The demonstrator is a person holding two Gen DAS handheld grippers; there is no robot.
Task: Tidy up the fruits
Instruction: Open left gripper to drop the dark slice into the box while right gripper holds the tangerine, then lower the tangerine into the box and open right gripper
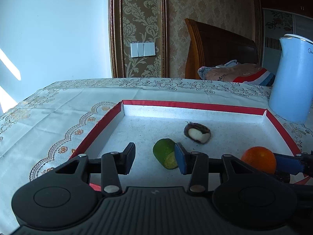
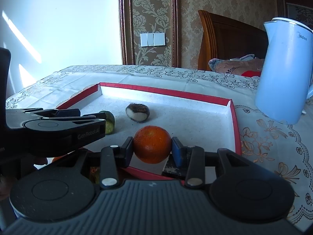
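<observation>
A shallow red-rimmed box (image 1: 193, 105) with a white floor lies on the table; it also shows in the right wrist view (image 2: 232, 117). In it lie a green cut fruit (image 1: 166, 155) and a dark purple fruit with white flesh (image 1: 197, 132). My left gripper (image 1: 155, 157) is open over the box floor, and the green fruit lies just inside its right finger, not gripped. My right gripper (image 2: 152, 147) is shut on an orange (image 2: 152, 144) just above the box's near edge. The orange also shows at the right of the left wrist view (image 1: 258, 161).
A light blue electric kettle (image 2: 283, 70) stands on the tablecloth to the right of the box. The patterned tablecloth (image 1: 58, 117) spreads to the left and behind. A wooden bed headboard (image 1: 221, 49) and a pillow are beyond the table.
</observation>
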